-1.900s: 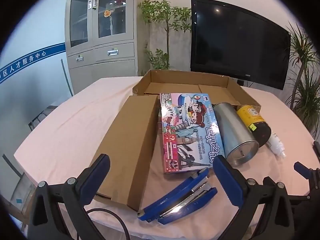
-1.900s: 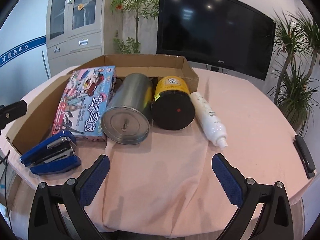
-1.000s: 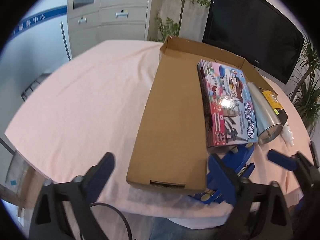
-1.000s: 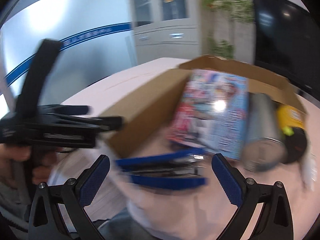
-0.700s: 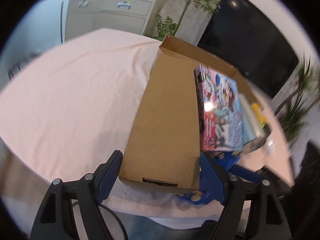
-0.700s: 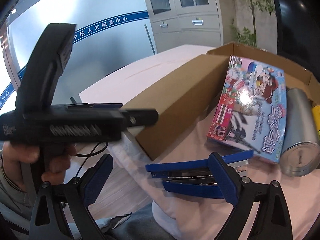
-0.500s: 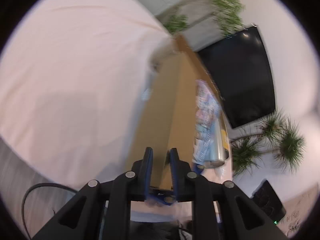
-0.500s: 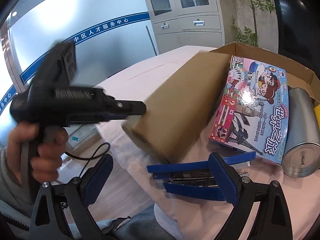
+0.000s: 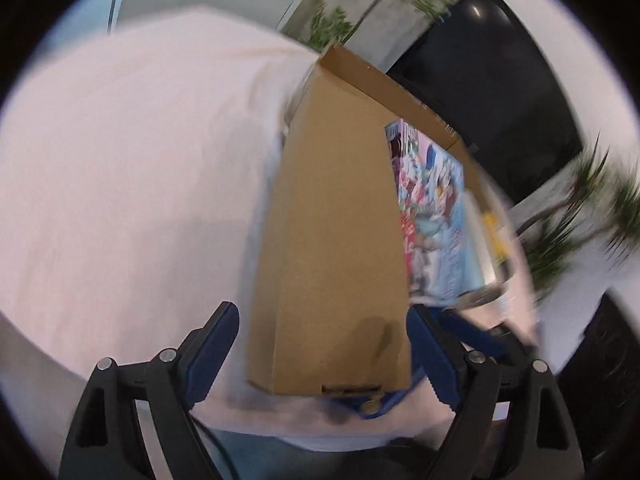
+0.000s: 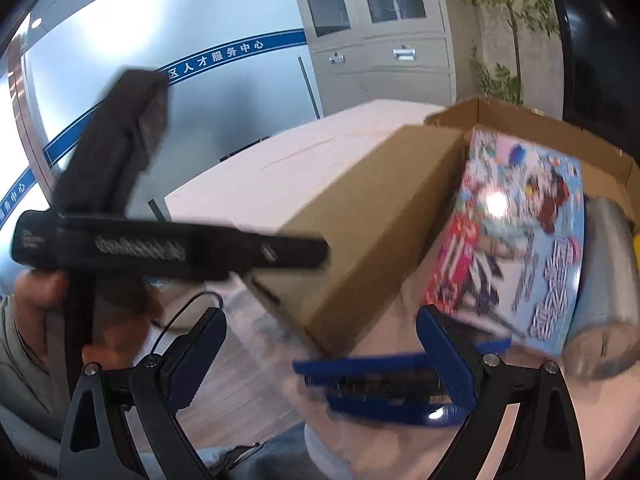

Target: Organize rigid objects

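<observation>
- Left gripper: jaws spread, just reopened after a quick close. Near end of the box flap sits between the fingers; pads don't clearly press it.
- Right gripper: jaws spread wide, nothing pinched. Stapler lies just ahead between the fingers, no contact that I can see.
- Stapler: blue, on the tablecloth at the flap's near corner, just in front of the game box. Left view shows only a blue sliver of it under the flap end, blurred.
- Flap: plain brown cardboard, raised off the cloth and tilted, running from its near end back to the open box. No print readable on it.
- Game box: flat, colourful cartoon cover, right of the flap, touching it along one edge. Large characters on the cover are motion-blurred, can't read them.
- Steel can: on its side, right of the game box, round end facing the camera.
- Yellow item: beyond the can, blurred; label not readable.
- Hand on the left gripper handle, left of the flap. Small white lettering on the handle, illegible.
- Wall behind the flap: blue stripe with white text "区人才服务中心".
- Cabinet with glass doors, then a plant.
- TV: dark screen, beyond the box's far end.
</observation>
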### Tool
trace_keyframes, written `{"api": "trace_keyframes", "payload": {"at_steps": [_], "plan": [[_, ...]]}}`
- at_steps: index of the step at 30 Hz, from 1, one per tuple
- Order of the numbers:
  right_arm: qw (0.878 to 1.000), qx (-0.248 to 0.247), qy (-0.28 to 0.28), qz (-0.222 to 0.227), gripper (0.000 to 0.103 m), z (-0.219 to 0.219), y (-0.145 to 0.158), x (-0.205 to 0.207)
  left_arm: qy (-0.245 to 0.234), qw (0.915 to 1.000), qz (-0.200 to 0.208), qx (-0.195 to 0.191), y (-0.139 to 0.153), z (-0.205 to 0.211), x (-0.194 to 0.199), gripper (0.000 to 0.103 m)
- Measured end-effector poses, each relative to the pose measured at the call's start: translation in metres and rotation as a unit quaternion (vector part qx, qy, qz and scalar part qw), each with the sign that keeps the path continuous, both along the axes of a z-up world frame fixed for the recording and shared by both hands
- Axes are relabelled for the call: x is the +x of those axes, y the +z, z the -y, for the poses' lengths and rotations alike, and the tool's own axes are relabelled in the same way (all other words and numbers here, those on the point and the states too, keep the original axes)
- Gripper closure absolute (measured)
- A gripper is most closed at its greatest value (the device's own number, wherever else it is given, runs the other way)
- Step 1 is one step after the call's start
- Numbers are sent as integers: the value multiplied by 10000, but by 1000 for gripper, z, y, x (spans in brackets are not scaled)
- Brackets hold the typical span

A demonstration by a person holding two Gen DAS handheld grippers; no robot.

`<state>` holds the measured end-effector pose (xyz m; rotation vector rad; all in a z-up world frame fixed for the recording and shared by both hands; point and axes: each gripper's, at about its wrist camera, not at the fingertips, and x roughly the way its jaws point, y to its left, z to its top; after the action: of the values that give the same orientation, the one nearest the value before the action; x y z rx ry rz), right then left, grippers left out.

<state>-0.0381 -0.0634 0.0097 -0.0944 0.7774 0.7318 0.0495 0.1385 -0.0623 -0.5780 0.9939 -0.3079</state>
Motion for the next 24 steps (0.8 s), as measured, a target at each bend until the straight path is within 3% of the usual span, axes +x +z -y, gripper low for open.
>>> {"api": "trace_keyframes", "payload": {"at_steps": [1,4,8,11,14,17,19,20,21,24], "plan": [[9999,-150,-25,37,10,-8,0,4,-96,9985,-154,-512,-10,-11,6,18],[9994,-332,-39,-108,23,-26,-6,15,-333,9934,-226,-1078,-20,-15,15,19],[9987,-485,-137,-6,20,-38,-10,20,-447,9940,-41,-995,-13,-4,16,19],[9989,-385,-209,-146,15,-35,-14,25,-608,9911,115,-1182,-12,-6,8,19],[9986,-425,-293,-102,15,-34,-9,21,-544,9863,-68,-1553,-24,-9,13,19],[9960,-739,-443,215,5,-41,0,13,-818,9835,92,-1608,-17,-2,10,19],[9953,-739,-594,194,2,-39,1,17,-977,9828,200,-1552,-12,0,10,19],[9952,-716,-658,65,4,-36,-1,21,-981,9809,172,-1671,-14,-2,11,19],[9938,-796,-775,-19,11,-35,-3,25,-965,9786,103,-1815,-19,-5,12,19],[9931,-870,-776,-108,13,-32,-11,26,-831,9801,-24,-1805,-27,-9,12,19]]}}
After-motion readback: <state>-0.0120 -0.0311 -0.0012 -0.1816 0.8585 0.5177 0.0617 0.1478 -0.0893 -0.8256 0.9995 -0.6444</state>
